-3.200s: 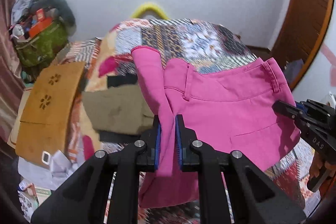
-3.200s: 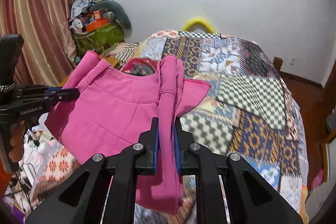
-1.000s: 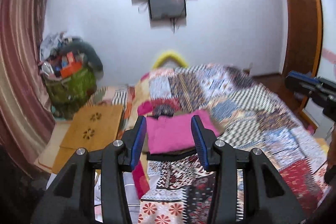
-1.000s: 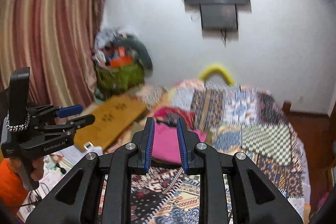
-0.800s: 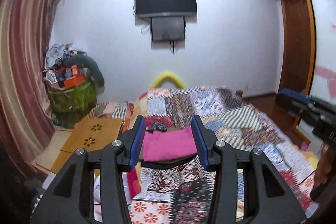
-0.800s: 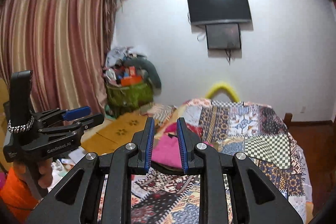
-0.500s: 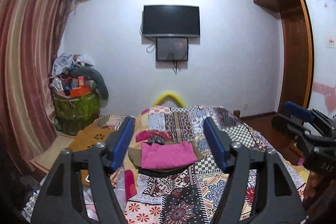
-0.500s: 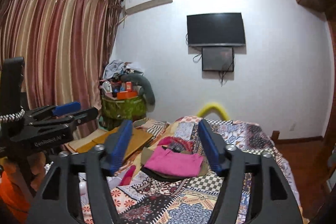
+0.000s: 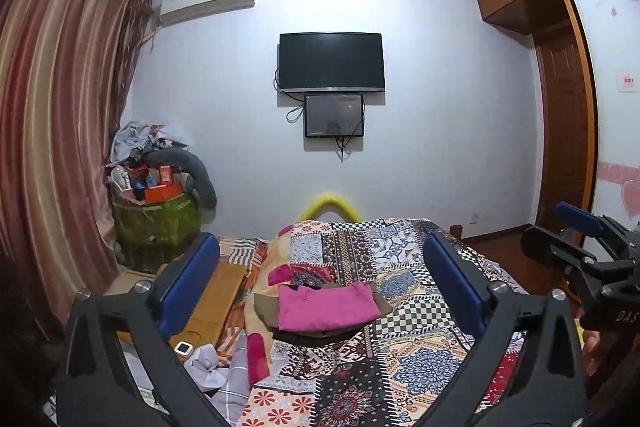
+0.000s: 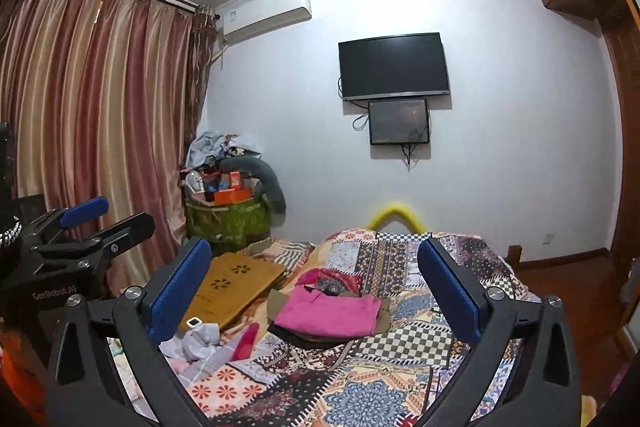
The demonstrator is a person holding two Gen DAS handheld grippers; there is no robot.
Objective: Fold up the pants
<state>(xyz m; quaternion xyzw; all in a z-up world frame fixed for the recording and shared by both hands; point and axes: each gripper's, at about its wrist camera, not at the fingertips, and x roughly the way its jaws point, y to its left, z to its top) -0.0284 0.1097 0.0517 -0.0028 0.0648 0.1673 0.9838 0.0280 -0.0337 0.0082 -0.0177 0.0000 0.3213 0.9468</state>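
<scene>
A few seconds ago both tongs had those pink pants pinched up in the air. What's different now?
Both tongs let the pants go. The pink pants now lie folded on a stack of clothes on the bed. The left tongs and right tongs have pulled back from the bed, their jaws opening with nothing between them. The bed, the TV and the curtain stayed put.

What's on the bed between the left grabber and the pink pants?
Only bare patchwork quilt, seen in the left wrist view. The opening left gripper holds nothing; the pink pants lie folded farther off.
</scene>
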